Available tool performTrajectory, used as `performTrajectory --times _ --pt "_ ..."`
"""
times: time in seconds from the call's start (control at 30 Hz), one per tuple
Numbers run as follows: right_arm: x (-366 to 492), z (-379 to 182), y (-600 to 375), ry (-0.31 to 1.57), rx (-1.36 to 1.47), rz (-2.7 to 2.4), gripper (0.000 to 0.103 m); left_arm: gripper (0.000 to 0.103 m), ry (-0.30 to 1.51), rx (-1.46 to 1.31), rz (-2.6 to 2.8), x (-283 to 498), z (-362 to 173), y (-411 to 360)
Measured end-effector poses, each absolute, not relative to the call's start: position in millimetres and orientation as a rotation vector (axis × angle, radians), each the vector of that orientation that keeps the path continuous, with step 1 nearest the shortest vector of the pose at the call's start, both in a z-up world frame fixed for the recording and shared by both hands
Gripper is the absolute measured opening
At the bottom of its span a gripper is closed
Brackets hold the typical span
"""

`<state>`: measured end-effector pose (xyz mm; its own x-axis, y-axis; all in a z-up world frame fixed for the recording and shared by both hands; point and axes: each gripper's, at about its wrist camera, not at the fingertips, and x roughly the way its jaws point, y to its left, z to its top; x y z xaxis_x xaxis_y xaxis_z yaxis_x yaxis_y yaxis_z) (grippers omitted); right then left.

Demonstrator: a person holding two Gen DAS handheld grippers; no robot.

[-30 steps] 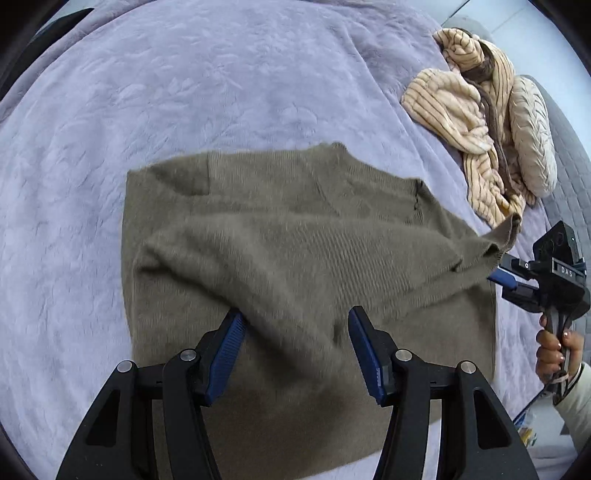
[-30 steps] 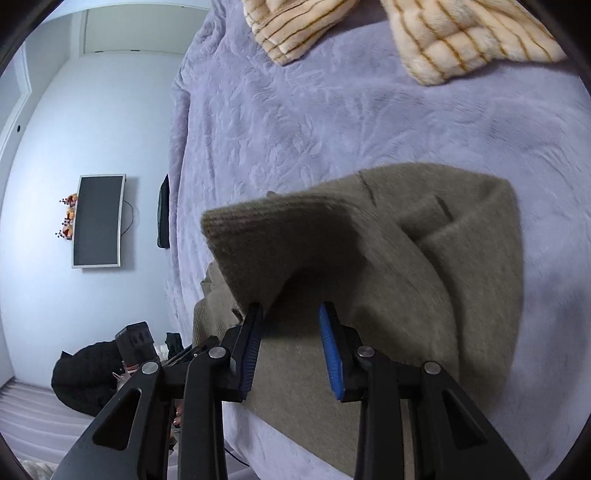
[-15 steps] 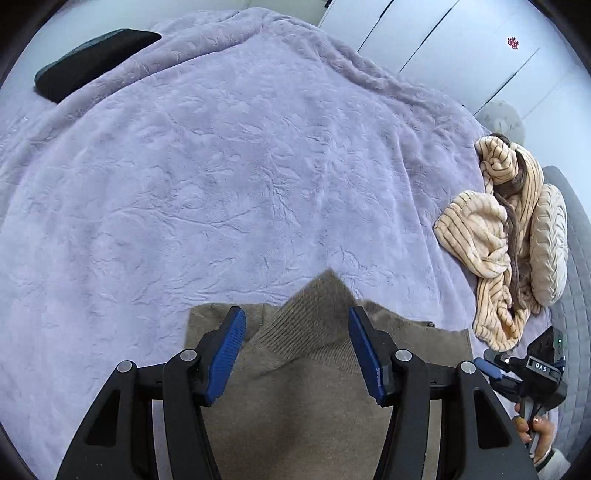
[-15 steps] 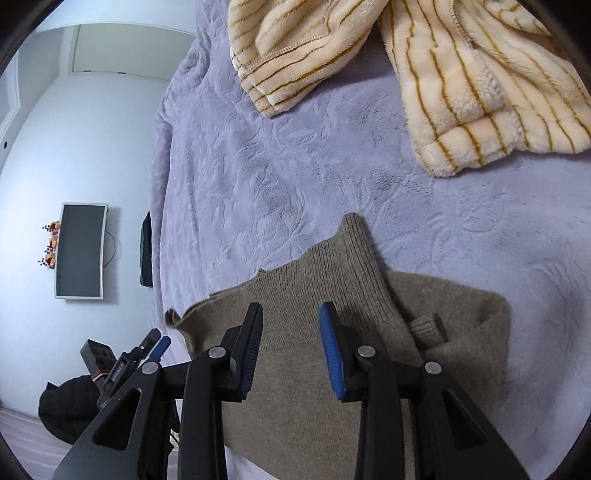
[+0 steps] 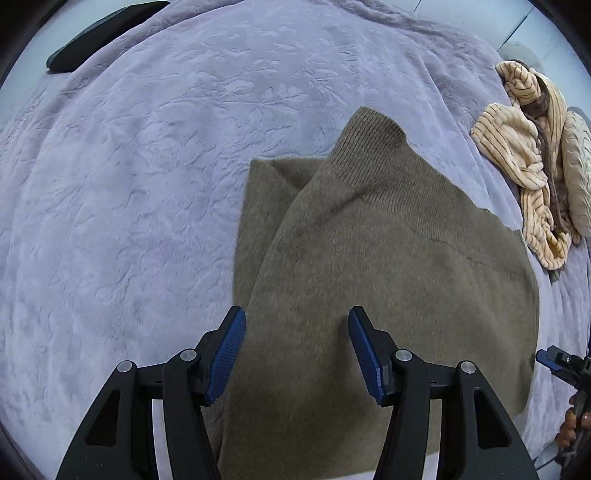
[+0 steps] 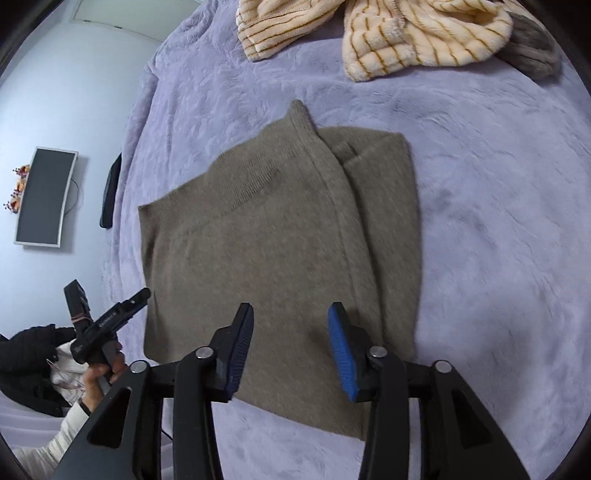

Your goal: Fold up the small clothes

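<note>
An olive-brown knit sweater (image 5: 388,266) lies folded flat on the lilac bedspread (image 5: 147,166), its ribbed hem corner sticking out at the far edge. It also shows in the right wrist view (image 6: 280,240). My left gripper (image 5: 297,345) is open and empty, hovering over the sweater's near left part. My right gripper (image 6: 291,341) is open and empty above the sweater's near edge. The right gripper also shows at the right edge of the left wrist view (image 5: 561,363), and the left gripper in the right wrist view (image 6: 110,317).
A heap of cream striped fleece clothes (image 5: 532,147) lies at the far right of the bed, also in the right wrist view (image 6: 406,33). A dark flat object (image 5: 99,35) lies at the bed's far left edge. A wall monitor (image 6: 44,195) hangs beyond.
Both grippers let go of the sweater's folded-over edge and drew back. The sweater now lies flat, folded in half. The right gripper's jaws have opened wider.
</note>
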<state>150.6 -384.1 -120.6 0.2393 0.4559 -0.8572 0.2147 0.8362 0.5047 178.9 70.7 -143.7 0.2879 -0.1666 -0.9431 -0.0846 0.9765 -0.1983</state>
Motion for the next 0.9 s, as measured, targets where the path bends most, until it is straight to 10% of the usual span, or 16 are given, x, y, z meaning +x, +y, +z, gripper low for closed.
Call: performTrajectory --times 0.3,0.47,0.73,0.8,0.9 --pt "104.2 -147.0 -400.6 1.429 0.622 0.167 0.052 0.058 1.402 -0.277 -0.184 127.7 -166.6 84.9" --pt "106.1 -149.7 -382.7 1.458 0.559 0.219 0.014 0.047 1.395 -0.291 -0.254 127.9 -162.7 81.0" --pt "111.3 -154.6 -378.6 1.493 0.591 0.223 0.017 0.043 1.415 -0.316 -0.302 124.1 -161.5 93.6" --pt "112.0 -157.8 -378.0 1.502 0.597 0.221 0.016 0.015 1.403 -0.338 -0.357 123.5 -159.2 92.4" --pt "110.9 -146.6 -372.5 1.485 0.531 0.249 0.009 0.009 1.396 -0.31 -0.425 120.4 -154.5 85.9"
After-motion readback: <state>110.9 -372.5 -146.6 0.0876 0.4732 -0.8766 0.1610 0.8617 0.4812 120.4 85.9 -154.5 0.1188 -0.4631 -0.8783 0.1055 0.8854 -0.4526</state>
